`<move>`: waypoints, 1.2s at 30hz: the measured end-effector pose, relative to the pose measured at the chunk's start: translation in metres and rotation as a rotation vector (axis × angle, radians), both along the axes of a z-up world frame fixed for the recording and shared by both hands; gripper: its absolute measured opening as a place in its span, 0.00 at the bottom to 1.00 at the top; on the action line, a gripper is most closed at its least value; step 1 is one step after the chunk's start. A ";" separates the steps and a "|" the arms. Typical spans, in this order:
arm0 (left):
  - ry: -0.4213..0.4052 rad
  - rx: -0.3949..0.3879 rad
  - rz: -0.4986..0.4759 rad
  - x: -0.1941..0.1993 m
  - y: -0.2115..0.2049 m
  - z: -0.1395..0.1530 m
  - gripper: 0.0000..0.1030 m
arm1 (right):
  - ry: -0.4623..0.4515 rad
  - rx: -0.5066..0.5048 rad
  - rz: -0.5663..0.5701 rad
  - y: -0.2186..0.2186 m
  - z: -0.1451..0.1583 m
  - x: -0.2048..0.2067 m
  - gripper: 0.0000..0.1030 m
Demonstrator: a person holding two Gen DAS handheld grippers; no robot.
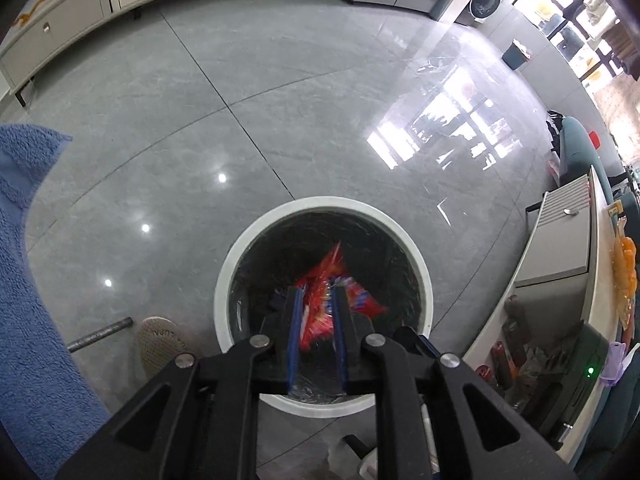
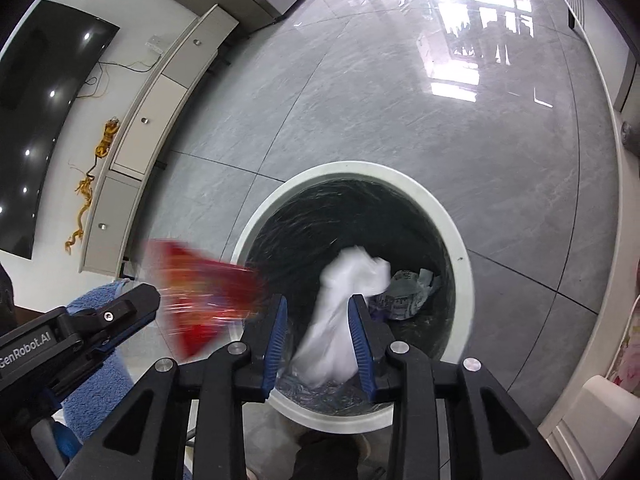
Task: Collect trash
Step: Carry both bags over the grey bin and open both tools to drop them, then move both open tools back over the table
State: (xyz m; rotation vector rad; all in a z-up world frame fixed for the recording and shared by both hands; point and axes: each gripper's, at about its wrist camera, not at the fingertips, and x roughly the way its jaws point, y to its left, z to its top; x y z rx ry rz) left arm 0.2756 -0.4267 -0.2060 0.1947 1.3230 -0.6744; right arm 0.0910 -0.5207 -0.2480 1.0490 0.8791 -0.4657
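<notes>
A round white trash bin (image 1: pixel 222 292) with a black liner stands on the grey tile floor, right under both grippers. My left gripper (image 1: pixel 316 292) is shut on a red snack wrapper (image 1: pixel 320 276), which hangs blurred over the bin's mouth. The right wrist view shows the same wrapper (image 2: pixel 200 288) at the bin's left rim (image 2: pixel 460 280). My right gripper (image 2: pixel 318 300) is open above the bin. A white tissue (image 2: pixel 344 280) lies blurred between its blue pads, with a dark gap on the left side. Crumpled printed paper (image 2: pixel 404 292) lies inside the bin.
Blue fleecy fabric (image 1: pixel 32 280) fills the left edge. A slipper sole (image 1: pixel 160 344) and a metal rod (image 1: pixel 100 334) lie left of the bin. A low white cabinet (image 1: pixel 60 28) lines the far wall under a dark TV (image 2: pixel 40 100). A shelf unit (image 1: pixel 560 248) stands right.
</notes>
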 end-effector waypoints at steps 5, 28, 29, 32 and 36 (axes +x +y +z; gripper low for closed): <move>-0.001 -0.033 0.012 -0.002 0.009 0.012 0.14 | -0.007 -0.008 -0.008 0.001 0.008 0.000 0.30; -0.412 -0.158 0.241 -0.084 0.200 0.216 0.54 | -0.398 -0.180 0.208 0.105 0.193 -0.029 0.31; -0.439 -0.158 0.256 -0.091 0.210 0.223 0.54 | -0.414 -0.188 0.230 0.113 0.199 -0.032 0.31; -0.487 -0.169 0.292 -0.111 0.247 0.240 0.54 | -0.446 -0.205 0.285 0.133 0.213 -0.036 0.31; -0.543 -0.178 0.345 -0.137 0.295 0.255 0.54 | -0.482 -0.229 0.352 0.158 0.228 -0.041 0.31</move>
